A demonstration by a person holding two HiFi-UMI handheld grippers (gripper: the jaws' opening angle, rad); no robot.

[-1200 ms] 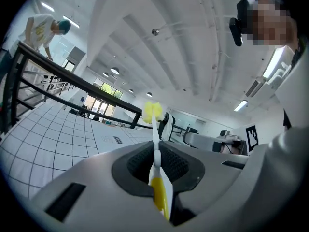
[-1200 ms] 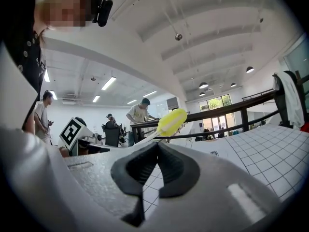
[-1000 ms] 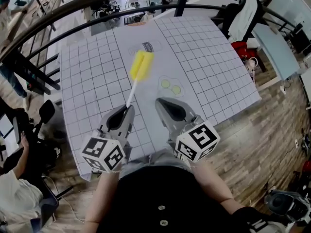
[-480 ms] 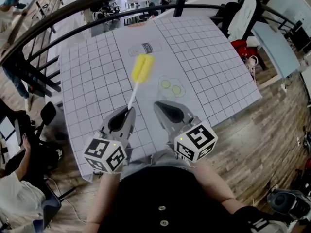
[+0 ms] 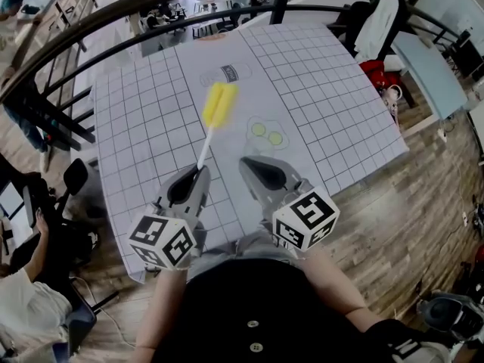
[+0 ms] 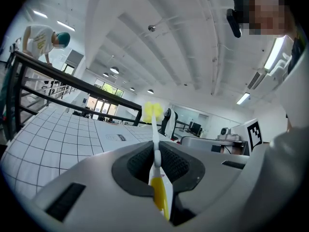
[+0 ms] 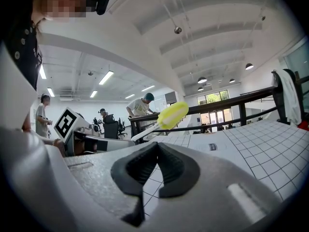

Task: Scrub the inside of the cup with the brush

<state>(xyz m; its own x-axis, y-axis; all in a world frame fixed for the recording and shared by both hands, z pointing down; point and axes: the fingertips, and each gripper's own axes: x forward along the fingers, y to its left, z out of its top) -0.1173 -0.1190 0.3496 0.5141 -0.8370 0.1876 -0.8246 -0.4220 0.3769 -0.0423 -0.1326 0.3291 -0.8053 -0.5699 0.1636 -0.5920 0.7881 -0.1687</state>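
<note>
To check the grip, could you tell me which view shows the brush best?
The head view: the whole brush shows, yellow head to white handle, running into the left gripper. The left gripper view sees it end-on, foreshortened, clamped between the fingers. The right gripper view shows only its head and part of the handle.

Head view looks steeply down at the table (image 5: 136,127); both low gripper views share the brush (image 5: 215,114).

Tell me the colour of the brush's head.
Yellow; the brush head shows best in the head view.
</note>
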